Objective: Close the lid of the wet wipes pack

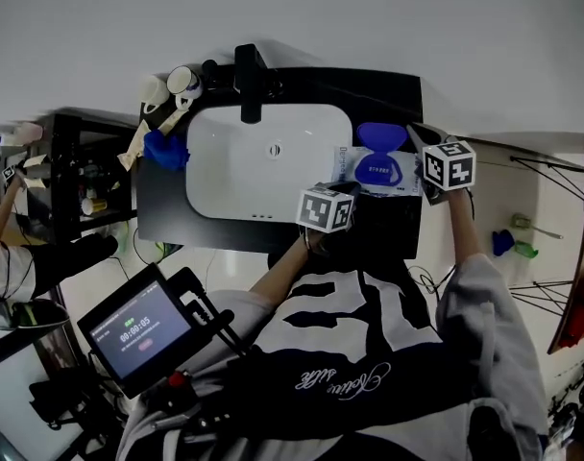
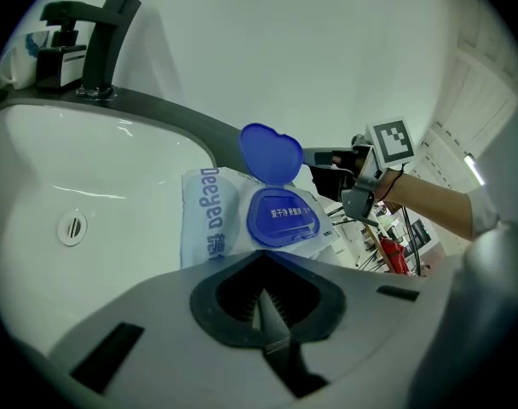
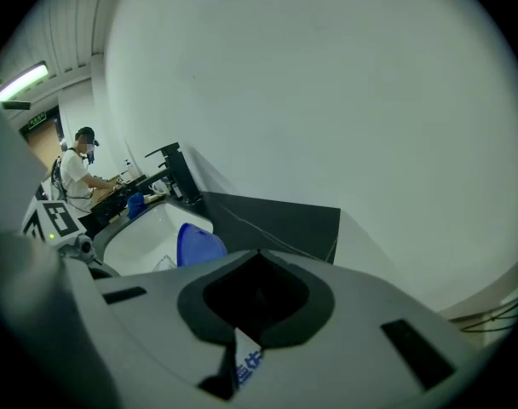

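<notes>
The wet wipes pack (image 1: 377,173) lies on the black counter (image 1: 388,94) just right of the basin. Its blue heart-shaped lid (image 1: 381,136) stands open and upright behind the blue opening frame (image 2: 283,216). My left gripper (image 1: 340,194) hovers at the pack's near left end, jaws shut with nothing between them (image 2: 263,310). My right gripper (image 1: 423,168) is at the pack's right edge. In the right gripper view a white strip of the pack with blue print (image 3: 246,360) sits pinched between its jaws, and the lid (image 3: 199,245) rises just beyond.
A white basin (image 1: 263,161) with a black faucet (image 1: 249,84) fills the counter's left part. Cups (image 1: 182,83) and a blue object (image 1: 165,149) sit at the basin's left rim. A dark shelf (image 1: 81,176) stands further left. A wall runs behind the counter.
</notes>
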`<state>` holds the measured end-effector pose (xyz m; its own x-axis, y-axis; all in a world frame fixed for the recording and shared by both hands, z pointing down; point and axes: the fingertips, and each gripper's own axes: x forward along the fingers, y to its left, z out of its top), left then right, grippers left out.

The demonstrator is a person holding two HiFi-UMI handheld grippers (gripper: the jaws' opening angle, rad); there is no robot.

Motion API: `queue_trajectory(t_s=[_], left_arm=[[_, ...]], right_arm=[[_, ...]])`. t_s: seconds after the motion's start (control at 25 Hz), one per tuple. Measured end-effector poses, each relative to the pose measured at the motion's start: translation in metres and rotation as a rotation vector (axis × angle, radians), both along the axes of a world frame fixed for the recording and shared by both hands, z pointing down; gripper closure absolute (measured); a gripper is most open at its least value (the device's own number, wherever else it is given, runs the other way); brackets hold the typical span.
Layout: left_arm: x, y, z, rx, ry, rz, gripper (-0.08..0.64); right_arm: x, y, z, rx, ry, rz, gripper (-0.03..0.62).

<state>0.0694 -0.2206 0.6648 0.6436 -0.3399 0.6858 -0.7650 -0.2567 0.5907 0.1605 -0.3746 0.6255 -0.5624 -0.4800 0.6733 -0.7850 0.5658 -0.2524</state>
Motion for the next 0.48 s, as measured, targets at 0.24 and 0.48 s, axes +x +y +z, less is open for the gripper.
queue_trajectory(t_s=[0.24,0.48], left_arm=[[0.002,0.002,-0.001,0.008,0.016,0.0,0.561],[0.002,0.0,-0.007,0.03,0.002,0.017,0.561]], right_arm=[[-0.003,0.037,-0.03,0.018,-0.057,-0.045,0.594],[-0.005,0.092,-0.025,0.005,-0.002,-0.077,0.594]])
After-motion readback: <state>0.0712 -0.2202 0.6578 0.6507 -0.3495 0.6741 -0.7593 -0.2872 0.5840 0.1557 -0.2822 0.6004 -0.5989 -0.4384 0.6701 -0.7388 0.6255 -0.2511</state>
